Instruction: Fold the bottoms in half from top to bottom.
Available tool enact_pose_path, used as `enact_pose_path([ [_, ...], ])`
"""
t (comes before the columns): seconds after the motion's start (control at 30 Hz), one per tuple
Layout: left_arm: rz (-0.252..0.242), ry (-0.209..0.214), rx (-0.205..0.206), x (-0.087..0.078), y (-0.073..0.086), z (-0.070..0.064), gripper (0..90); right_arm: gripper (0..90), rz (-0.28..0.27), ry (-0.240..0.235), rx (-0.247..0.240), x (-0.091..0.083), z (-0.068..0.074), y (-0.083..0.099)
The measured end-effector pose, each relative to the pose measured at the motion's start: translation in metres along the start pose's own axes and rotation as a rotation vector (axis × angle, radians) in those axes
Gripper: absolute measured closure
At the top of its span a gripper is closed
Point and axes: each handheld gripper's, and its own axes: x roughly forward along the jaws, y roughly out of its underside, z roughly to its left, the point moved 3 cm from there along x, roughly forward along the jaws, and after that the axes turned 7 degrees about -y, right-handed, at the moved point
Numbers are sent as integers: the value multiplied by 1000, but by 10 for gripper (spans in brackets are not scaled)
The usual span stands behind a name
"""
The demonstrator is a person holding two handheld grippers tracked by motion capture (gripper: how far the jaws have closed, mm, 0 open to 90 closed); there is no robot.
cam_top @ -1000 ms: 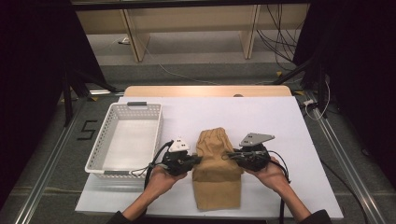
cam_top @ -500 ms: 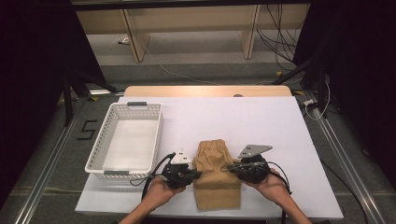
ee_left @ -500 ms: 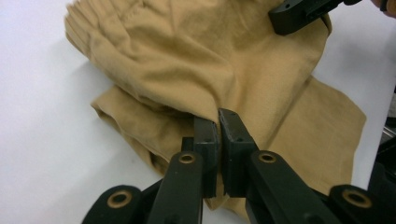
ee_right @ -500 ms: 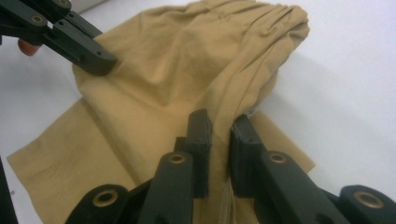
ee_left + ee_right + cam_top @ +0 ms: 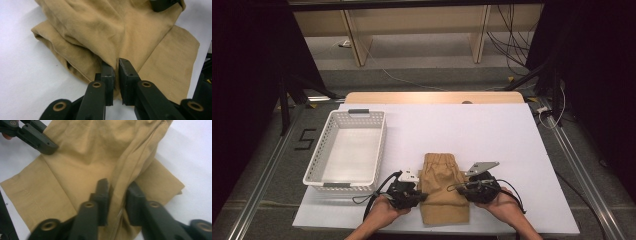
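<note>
Lighting even on the work area, dark surround; image quality mixed.

High view: white tabletop (image 5: 472, 130) brightly and evenly lit from above, near glare, with faint short shadows; both sides fall to black. Overall slightly soft. Left gripper view: tan cloth (image 5: 120, 32) sharp, lit without glare, shadow in its folds. Right gripper view: jaws at the bottom blurred, cloth farther off clearer.

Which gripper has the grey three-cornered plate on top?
The right gripper, at the tan shorts' right edge; the left gripper carries a white piece instead.
</note>
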Motion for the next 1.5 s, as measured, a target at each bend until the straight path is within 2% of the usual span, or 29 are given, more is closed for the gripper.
enact_pose_path([
  [0.07,-4,-7,-4,-4,-2,0,781,612,-20,-4,-5,-4,-2,-1],
  [0.1,-2,-4,-8,-5,-3,0,723,535,-42,-1,8,-9,-4,-3],
  [0.17,-18,-12,-19,-12,-6,2,639,472,-87,-11,27,-15,-6,-6],
  [0.23,-33,-22,-60,-20,-10,5,539,427,-151,-10,47,-23,-11,-8],
  [0.33,-81,-30,-127,-33,-15,12,482,395,-205,18,62,-31,-17,-9],
  [0.43,-115,-83,-191,-43,-18,22,457,380,-228,64,90,-34,-21,-8],
  [0.47,-120,-113,-233,-43,-18,26,458,379,-232,84,99,-34,-24,-8],
  [0.57,-96,-152,-287,-39,-15,33,462,372,-210,133,147,-32,-30,-5],
  [0.63,-73,-179,-293,-34,-12,36,457,363,-199,138,165,-30,-33,-3],
  [0.7,-55,-177,-328,-28,-10,37,446,345,-200,134,165,-28,-34,-3],
  [0.8,-32,-184,-325,-19,-9,33,399,333,-189,132,173,-25,-34,-2],
  [1.0,-1,-126,-383,-4,-8,31,376,354,-135,145,205,-17,-39,2],
  [1.13,19,-86,-411,0,-6,32,410,393,-92,152,242,-14,-46,8],
  [1.23,52,-50,-410,3,-5,30,435,395,-50,124,262,-8,-45,11],
  [1.3,52,-50,-403,3,-5,29,454,407,-22,97,265,-3,-41,11],
  [1.37,60,-42,-403,3,-5,28,466,426,-1,90,258,1,-38,12],
  [1.5,69,-15,-407,4,-5,28,494,457,11,74,252,5,-33,11],
])
